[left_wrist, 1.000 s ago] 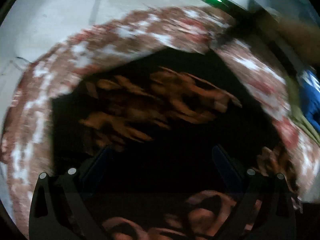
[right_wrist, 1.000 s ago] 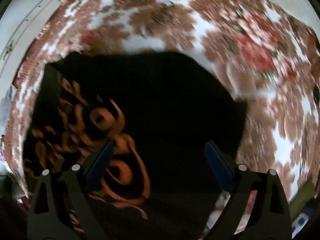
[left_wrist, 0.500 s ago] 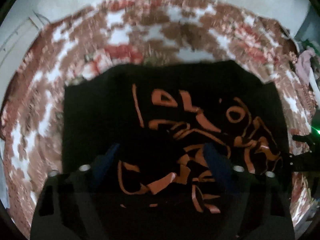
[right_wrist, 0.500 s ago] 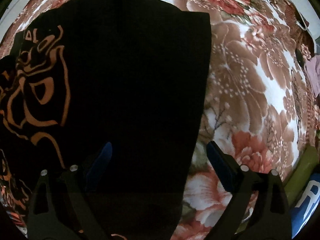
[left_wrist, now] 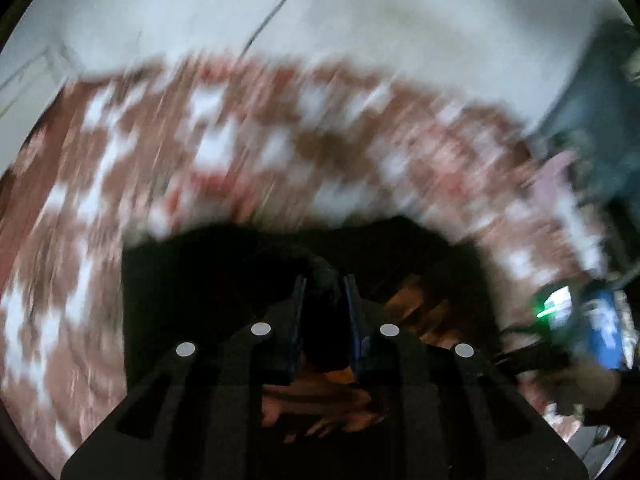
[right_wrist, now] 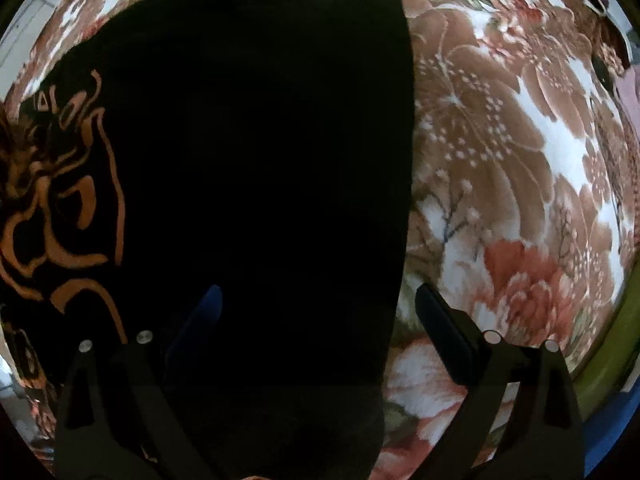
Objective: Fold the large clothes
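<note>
While left tool (left_wrist: 324, 280) closes on black shirt (right_wrist: 260, 160) | right tool (right_wrist: 316, 300) spread, straddling its edge

One black garment (right_wrist: 256, 160) (two claws)

The left gripper (left_wrist: 322, 292) is angled downward, its jaws closing, the fingers (left_wrist: 298, 312) nearly together with a dark fold pinched between them. The right gripper (right_wrist: 316, 308) is pointed straight down, its fingers (right_wrist: 444, 328) spread wide apart, one on each side of a dark cloth edge; nothing is gripped.
</note>
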The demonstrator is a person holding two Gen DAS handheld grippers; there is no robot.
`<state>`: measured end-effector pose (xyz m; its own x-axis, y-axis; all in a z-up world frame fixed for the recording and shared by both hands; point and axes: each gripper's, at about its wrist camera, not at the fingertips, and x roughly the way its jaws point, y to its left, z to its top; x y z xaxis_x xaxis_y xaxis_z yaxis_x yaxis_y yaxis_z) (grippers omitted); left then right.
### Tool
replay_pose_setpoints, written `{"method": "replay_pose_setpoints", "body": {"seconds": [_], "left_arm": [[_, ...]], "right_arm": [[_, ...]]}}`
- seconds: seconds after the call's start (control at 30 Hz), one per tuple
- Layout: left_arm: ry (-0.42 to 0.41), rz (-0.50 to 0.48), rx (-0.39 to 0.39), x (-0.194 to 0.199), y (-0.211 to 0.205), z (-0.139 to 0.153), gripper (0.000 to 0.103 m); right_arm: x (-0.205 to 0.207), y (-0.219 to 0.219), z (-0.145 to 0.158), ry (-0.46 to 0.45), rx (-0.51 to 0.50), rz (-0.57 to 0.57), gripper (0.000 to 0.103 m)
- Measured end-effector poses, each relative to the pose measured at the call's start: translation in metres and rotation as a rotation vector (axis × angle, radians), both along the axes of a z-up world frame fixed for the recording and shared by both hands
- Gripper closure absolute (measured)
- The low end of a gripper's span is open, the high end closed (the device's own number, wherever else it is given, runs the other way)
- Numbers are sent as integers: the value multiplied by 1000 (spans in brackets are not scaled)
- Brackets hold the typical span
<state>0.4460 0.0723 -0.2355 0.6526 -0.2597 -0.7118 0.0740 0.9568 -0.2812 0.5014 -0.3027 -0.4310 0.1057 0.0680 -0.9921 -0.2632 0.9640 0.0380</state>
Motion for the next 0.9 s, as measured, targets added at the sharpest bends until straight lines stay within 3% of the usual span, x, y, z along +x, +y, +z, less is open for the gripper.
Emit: {"method": "replay_pose_setpoints", "body": {"seconds": [0.07,0.13,0.33,0.43,0.5,0.53,0.57,0.6,0.67,0.7,0.73,0.8,0.9], "left_arm": [[-96,-18,-31,-10,8,16,85],[-93,-9,-47,-11,19,6,85],[209,133,-74,-16,70,-126,84],[291,159,-67,-31,79,-163,86],[320,207,-2,-40,86,-176,102],[351,260,17,-46,96,-183,102],[367,293,-16,-53,107,-188,102],[366,299,-48,-59,113,-189,102],[355,260,-3,-64,110,-181,101],[346,248,11,-65,107,-176,90],[321,234,10,-64,105,-164,64],[257,222,-23,-59,104,-140,42],[195,190,-79,-39,101,-111,41]], "right_arm": [[2,-3,4,-7,9,-11,7],[4,-5,5,-11,25,-24,7],[11,-6,-8,16,12,-48,5],[12,-3,-9,10,6,-49,5],[10,0,-9,8,2,-52,5],[7,4,-10,8,-2,-52,5],[7,4,-10,10,-7,-48,5],[3,6,-11,9,-9,-47,5],[-12,11,-9,5,-12,-42,5],[-14,13,-6,1,-16,-33,5],[-15,14,-2,-2,-19,-29,5],[-18,14,10,-17,-6,-27,5],[-12,20,30,-56,22,-26,5]]}}
